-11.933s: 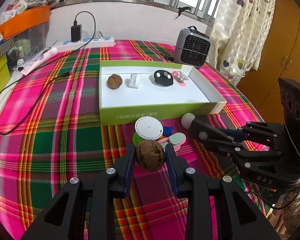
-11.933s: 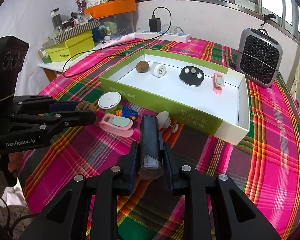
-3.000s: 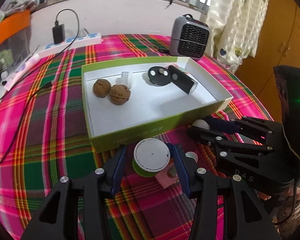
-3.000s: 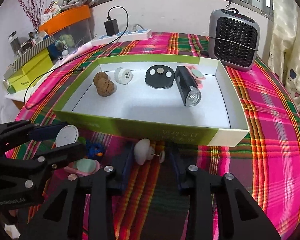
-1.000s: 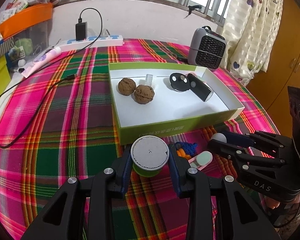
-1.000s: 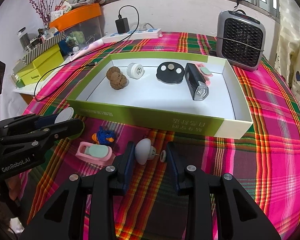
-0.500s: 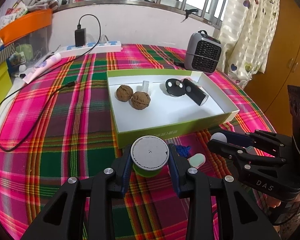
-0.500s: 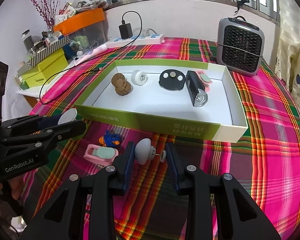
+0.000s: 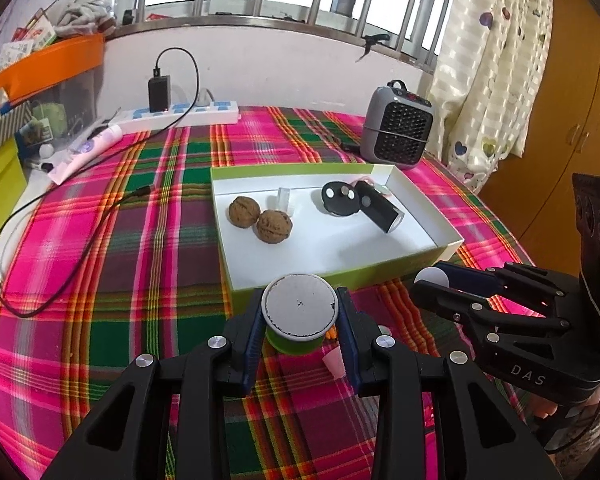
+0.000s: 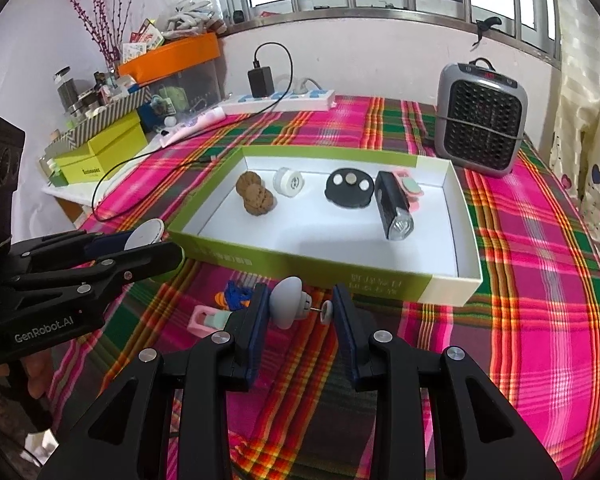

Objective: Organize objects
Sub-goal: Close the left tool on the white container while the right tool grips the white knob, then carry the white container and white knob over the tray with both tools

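Left wrist view: left gripper (image 9: 300, 320) is clamped on the round green tin (image 9: 299, 312), lifted just short of the tray (image 9: 444, 236) at twelve o'clock; right gripper (image 10: 300, 312) seems to pinch the white knob (image 10: 286, 307); carry step in hand; next, both loads go over the near wall onto bare tray floor.

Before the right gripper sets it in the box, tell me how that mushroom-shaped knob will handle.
The knob is pinched end to end, dome to pin tip, so it may pivot or slip. Its rounded dome will probably roll inside the box. The thin pin looks bendable; press gently.
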A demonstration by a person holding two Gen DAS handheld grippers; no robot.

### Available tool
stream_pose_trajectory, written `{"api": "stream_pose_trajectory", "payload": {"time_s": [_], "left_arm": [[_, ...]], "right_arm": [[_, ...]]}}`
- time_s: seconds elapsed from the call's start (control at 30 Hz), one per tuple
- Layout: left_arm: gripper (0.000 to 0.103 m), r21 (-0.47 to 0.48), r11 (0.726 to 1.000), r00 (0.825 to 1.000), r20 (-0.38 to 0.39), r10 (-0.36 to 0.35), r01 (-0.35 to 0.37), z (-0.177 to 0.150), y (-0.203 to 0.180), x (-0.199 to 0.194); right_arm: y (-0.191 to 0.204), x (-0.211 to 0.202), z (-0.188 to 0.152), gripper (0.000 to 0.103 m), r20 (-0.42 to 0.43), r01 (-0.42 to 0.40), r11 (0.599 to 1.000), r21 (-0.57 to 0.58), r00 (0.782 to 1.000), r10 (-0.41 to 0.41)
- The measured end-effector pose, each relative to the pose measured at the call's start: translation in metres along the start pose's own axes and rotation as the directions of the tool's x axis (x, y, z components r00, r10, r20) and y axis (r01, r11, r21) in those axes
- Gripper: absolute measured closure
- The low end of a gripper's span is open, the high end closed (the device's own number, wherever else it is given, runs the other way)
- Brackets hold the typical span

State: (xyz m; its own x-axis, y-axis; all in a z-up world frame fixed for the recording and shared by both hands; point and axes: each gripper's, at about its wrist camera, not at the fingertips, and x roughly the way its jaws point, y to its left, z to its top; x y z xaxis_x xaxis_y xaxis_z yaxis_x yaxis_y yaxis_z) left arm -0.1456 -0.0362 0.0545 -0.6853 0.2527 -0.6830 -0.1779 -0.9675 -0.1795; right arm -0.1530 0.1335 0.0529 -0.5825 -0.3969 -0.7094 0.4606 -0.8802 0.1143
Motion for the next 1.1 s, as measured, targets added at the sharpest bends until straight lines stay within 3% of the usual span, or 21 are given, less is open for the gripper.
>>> {"api": "stream_pose_trajectory", "payload": {"time_s": [0.47,1.1], "left_arm": [[0.071,0.002,1.000,1.000,0.023,0.000,0.000,0.020,0.002,0.007],[0.071,0.000,1.000,1.000,-0.017,0.006,-0.006,0.038,0.007,0.049]], "right_arm": [[-0.005,0.006,0.025,0.070,0.036,-0.005,1.000,-0.013,0.999,0.005],[-0.024,0.057,0.058,0.070,-0.022,-0.021,1.000,-0.003,1.000,0.021]]}}
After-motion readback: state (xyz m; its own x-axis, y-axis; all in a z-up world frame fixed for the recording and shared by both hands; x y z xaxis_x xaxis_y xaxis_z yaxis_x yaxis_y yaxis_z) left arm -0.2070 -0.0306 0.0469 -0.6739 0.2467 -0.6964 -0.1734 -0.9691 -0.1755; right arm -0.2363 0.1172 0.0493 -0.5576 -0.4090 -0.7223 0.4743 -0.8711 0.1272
